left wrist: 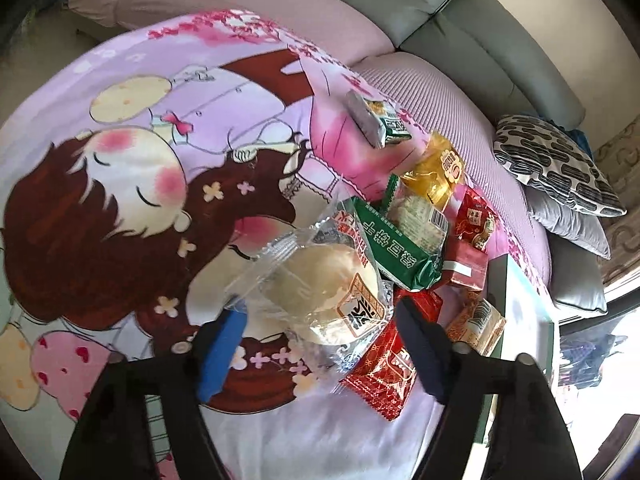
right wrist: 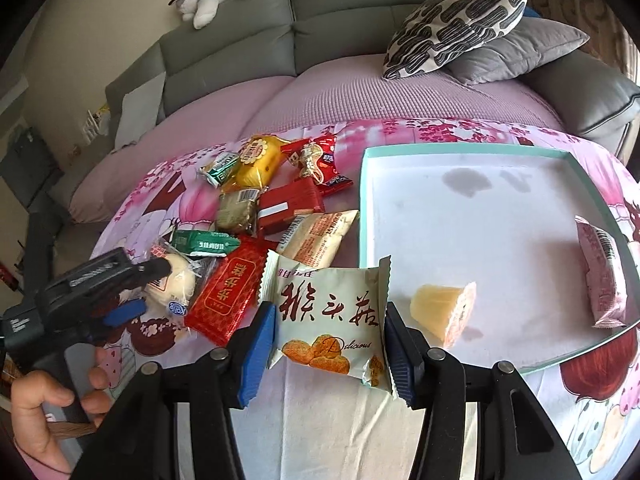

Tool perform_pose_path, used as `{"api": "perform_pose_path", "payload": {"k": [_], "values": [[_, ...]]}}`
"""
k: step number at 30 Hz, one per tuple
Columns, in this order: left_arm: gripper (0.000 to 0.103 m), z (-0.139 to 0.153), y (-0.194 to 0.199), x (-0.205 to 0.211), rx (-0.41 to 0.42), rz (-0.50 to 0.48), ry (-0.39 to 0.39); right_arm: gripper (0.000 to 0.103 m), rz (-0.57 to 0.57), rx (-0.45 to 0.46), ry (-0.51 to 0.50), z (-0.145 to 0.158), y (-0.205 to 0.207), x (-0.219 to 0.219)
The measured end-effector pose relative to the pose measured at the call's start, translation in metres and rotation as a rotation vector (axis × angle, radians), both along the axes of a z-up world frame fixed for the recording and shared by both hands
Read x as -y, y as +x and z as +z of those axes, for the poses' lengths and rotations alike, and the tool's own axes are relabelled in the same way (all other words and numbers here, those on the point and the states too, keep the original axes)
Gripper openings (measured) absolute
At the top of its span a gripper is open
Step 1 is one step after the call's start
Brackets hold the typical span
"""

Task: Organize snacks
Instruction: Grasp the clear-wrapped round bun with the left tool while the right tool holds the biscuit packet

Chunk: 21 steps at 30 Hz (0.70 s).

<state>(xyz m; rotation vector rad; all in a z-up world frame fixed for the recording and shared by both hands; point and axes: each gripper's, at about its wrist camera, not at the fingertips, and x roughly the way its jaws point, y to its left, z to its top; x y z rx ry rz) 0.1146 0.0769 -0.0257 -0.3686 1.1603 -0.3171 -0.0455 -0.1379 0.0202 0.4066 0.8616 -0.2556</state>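
We have two packets in play on the cartoon-print cloth. Our right gripper stands with its jaws wide on either side of the cream biscuit packet, which lies flat near the front edge of the cloth, just beside the front left corner of the tray; whether the pads actually touch the wrapper we cannot tell. Our left gripper is likewise spread wide around the bun in clear wrap at the near end of the snack pile. Both should be light and soft: the biscuit packet looks puffed with air and crinkly, so it will give under pressure and its film may slip (the biscuits inside could crumble if squeezed hard). We judge the best hold is across its middle from the two long sides, closing gently. The bun will squash easily, so its loose wrapper end looks safer to pinch than the bread itself. A jelly cup and a pink packet already lie in the tray.
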Motion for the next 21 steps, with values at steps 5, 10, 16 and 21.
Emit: {"api": "perform_pose_path", "payload": {"k": [5, 10, 16, 21], "values": [[0.060, -0.003, 0.001, -0.003, -0.003, 0.022, -0.050, 0.055, 0.002, 0.002, 0.003, 0.000, -0.003, -0.002], [0.046, -0.002, 0.001, -0.006, 0.012, 0.038, -0.062, 0.055, 0.000, 0.005, 0.009, 0.000, -0.005, -0.001], [0.042, 0.002, 0.000, -0.013, 0.018, 0.050, -0.066, 0.055, 0.000, 0.002, 0.015, 0.000, -0.004, -0.001], [0.039, 0.008, -0.003, -0.022, 0.033, 0.072, -0.090, 0.055, -0.004, 0.008, 0.018, 0.001, -0.005, 0.000]]}}
